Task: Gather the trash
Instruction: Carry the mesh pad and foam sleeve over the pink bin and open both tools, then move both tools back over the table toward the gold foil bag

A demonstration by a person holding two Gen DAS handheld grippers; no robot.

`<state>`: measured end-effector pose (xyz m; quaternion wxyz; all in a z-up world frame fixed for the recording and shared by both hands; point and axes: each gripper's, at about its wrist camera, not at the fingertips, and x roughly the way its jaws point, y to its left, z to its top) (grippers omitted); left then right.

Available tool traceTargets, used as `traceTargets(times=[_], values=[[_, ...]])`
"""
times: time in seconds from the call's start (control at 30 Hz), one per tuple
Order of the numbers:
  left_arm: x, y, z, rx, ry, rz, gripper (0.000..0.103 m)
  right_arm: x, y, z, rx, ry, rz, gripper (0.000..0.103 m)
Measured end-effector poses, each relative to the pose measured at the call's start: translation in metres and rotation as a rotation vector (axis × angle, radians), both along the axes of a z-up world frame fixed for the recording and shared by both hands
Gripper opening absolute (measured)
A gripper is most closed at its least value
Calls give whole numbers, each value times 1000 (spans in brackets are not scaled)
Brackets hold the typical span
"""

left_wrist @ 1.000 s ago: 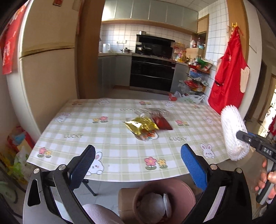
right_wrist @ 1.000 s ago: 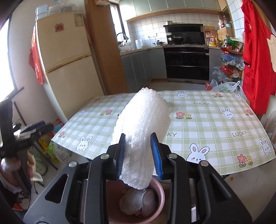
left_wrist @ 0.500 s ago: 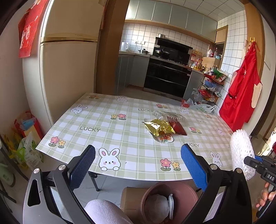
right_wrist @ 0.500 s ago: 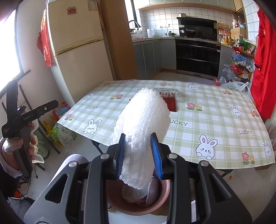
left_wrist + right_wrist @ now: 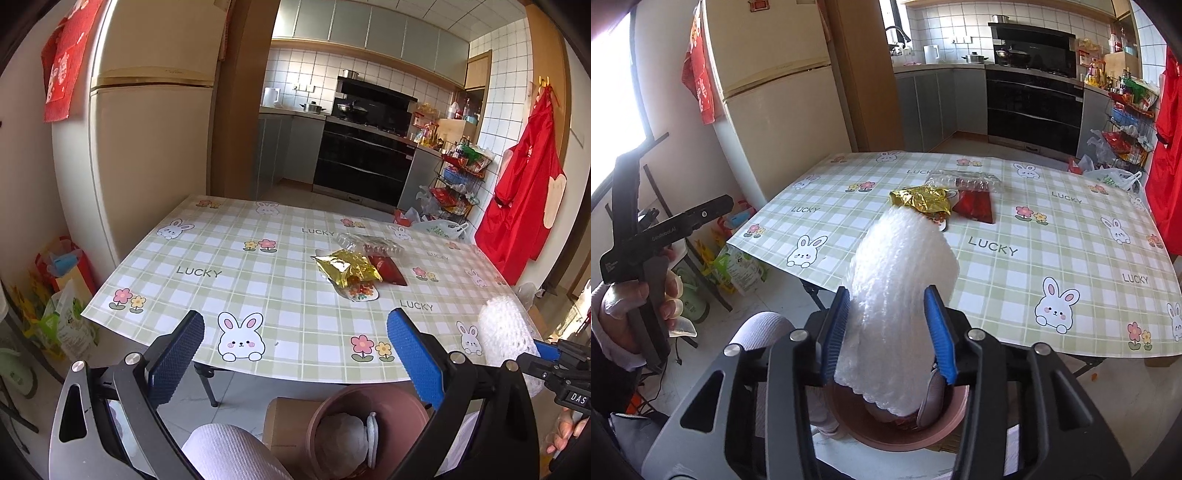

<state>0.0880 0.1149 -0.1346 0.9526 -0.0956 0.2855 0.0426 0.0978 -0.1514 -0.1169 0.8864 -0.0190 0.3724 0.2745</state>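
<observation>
A kitchen table (image 5: 221, 266) under a checked bunny cloth is filling the view. Below its near edge a pink bin (image 5: 871, 434) is standing. Over the bin, the right gripper (image 5: 886, 332) has just been opening, its jaws flanking a bubble-wrap roll (image 5: 901, 280). The left gripper (image 5: 295, 354) is hanging wide and empty.

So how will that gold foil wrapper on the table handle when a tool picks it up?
The gold foil wrapper looks crumpled and thin, so it is probably floppy and light. Its shiny surface may slip between pads. It overlaps a printed packet beneath it, which might get dragged along.
</observation>
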Motion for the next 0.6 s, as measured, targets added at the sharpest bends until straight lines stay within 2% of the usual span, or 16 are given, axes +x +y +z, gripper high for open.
traceTargets(times=[0.23, 0.3, 0.4, 0.6], values=[[0, -10, -1, 34, -10, -38, 97, 1, -4, 2, 6, -15, -36, 78], [0, -11, -1, 29, -17, -49, 97, 1, -6, 3, -1, -32, -67, 92], [0, -12, -1, 30, -31, -56, 97, 2, -9, 7, -10, -62, -119, 98], [0, -13, -1, 42, -51, -70, 97, 10, -21, 3, -31, -61, -198, 97]])
